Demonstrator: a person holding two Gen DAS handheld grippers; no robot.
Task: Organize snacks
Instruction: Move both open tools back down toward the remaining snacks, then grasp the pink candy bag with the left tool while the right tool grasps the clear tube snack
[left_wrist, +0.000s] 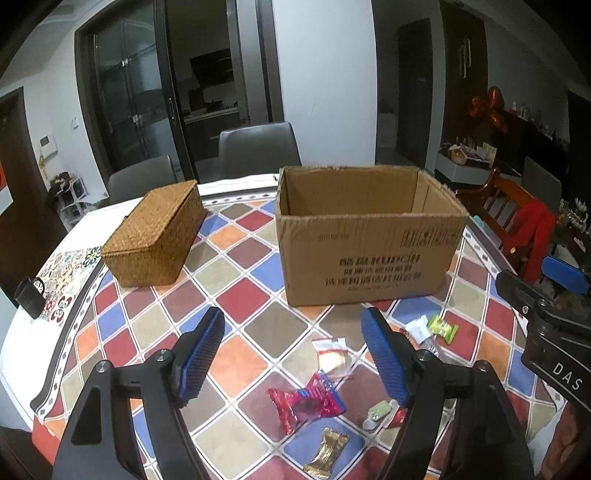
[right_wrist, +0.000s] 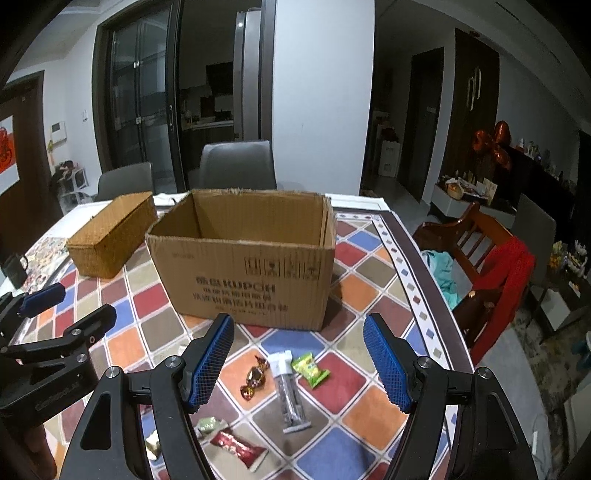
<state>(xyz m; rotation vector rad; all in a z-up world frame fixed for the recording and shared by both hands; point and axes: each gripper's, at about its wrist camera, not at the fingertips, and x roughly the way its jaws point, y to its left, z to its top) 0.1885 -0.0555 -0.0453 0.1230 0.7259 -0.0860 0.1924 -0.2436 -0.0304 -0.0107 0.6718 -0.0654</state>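
A: Which snack is lying nearest each pair of tongs?

B: The left tongs (left_wrist: 293, 360) are standing apart with nothing between the pads, hovering over the counter (left_wrist: 236, 266). The pink wrapper (left_wrist: 306, 400) is lying just below and ahead of them, its long axis running nearly across the gap, slightly tilted. A clear packet (left_wrist: 332, 356) is lying just beyond it, a gold candy (left_wrist: 327, 450) nearer the camera.

A: And the right side?

B: The right tongs (right_wrist: 297, 360) are also standing apart, holding nothing. The silver stick (right_wrist: 290, 393) is lying directly between and below the pads, its long axis pointing away from the camera toward the cardboard box (right_wrist: 243, 273). The brown candy (right_wrist: 255, 378) is lying just to its left, the green packet (right_wrist: 310, 369) just to its right.

A: Which hand is better placed for the stick?

B: Judging from these views, the right one; the stick is running along its pointing line, so the pads would be closing across the narrow width.

A: Where are the containers standing?

B: The open box is standing beyond the snacks, ahead of both tongs; the closed wicker basket (left_wrist: 155, 240) is standing to its left, apart from it.
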